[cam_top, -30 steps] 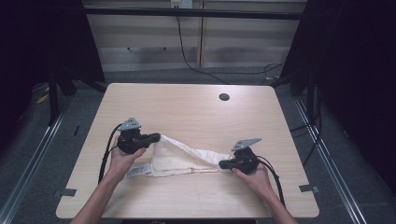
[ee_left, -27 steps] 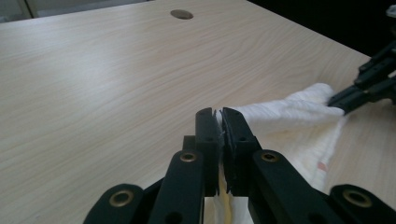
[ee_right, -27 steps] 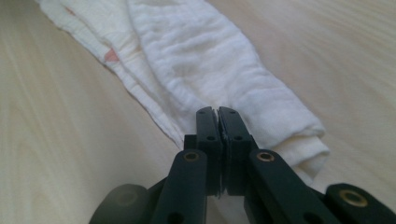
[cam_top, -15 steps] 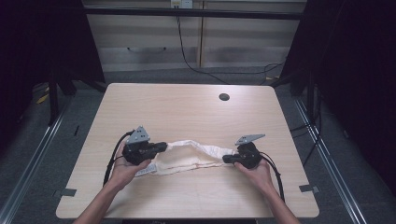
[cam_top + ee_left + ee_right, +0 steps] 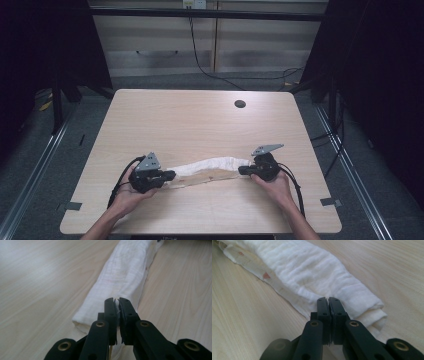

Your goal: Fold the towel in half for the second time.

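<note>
High view: the white gauze cloth (image 5: 207, 169) in the lower middle is now a narrower roll than a second ago. Left gripper (image 5: 169, 175) and right gripper (image 5: 243, 170) each stay clenched on one end of it, so the folding seems well advanced.

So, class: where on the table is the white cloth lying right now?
In the high view, the white cloth lies rolled along the table's near edge, stretched between the left tongs and right tongs.

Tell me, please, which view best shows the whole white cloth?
The high view: the cloth lies as one long roll between both grippers. The left gripper view shows its roll receding from the jaws; the right gripper view shows folds and an edge with reddish marks.
</note>
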Action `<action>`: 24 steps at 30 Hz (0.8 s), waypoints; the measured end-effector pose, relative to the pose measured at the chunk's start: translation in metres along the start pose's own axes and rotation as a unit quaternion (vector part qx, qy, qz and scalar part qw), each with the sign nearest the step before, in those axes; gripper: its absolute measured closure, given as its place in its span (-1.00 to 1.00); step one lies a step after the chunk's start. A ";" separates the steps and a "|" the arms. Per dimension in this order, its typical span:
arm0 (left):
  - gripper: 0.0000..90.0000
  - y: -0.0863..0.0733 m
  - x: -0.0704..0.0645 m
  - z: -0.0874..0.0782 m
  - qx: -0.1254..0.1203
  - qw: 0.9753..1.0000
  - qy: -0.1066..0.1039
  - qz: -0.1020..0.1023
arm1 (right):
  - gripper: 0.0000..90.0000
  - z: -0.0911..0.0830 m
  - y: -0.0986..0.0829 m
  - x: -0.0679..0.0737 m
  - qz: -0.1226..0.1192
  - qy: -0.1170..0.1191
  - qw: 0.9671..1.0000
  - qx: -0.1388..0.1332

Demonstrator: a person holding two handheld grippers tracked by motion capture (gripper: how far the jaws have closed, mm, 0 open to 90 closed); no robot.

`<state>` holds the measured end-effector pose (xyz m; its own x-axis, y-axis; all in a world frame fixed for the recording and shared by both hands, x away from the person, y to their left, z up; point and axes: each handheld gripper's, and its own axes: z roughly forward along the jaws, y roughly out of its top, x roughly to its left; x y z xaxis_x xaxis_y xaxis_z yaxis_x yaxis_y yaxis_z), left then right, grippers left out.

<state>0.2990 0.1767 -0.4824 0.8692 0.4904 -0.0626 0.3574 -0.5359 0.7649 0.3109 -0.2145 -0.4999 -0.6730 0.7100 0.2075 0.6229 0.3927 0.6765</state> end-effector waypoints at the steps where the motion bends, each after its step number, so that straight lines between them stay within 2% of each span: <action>1: 0.90 -0.001 0.001 0.002 0.002 1.000 -0.003 0.000 | 0.96 0.000 0.000 0.000 -0.001 0.000 1.000 0.000; 7: 0.90 -0.009 0.003 0.006 0.017 1.000 -0.005 -0.004 | 0.95 0.000 -0.001 0.001 -0.007 -0.005 1.000 -0.003; 10: 0.90 -0.012 0.007 0.007 0.018 1.000 0.000 -0.011 | 0.95 -0.002 -0.002 0.001 -0.008 -0.012 1.000 -0.003; 18: 0.90 -0.013 0.008 0.011 0.018 1.000 0.006 -0.010 | 0.95 -0.010 -0.009 0.000 -0.006 -0.023 1.000 -0.010; 19: 0.90 -0.012 0.009 0.012 0.017 1.000 0.007 -0.006 | 0.95 -0.011 -0.010 0.000 -0.010 -0.029 0.999 -0.012; 20: 0.90 -0.011 0.010 0.013 0.018 1.000 0.009 -0.011 | 0.95 -0.012 -0.012 0.000 -0.015 -0.032 0.999 -0.015; 22: 0.90 -0.009 0.013 0.016 0.016 1.000 0.017 -0.012 | 0.95 -0.013 -0.015 -0.001 -0.005 -0.027 0.999 -0.022; 24: 0.90 -0.008 0.017 0.017 0.015 1.000 0.015 -0.016 | 0.95 -0.013 -0.014 -0.003 -0.002 -0.029 0.999 -0.023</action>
<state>0.3164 0.1774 -0.5012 0.8470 0.5273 -0.0674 0.3951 -0.5397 0.7434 0.2990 -0.2294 -0.5011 -0.6500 0.7418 0.1650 0.6012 0.3691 0.7088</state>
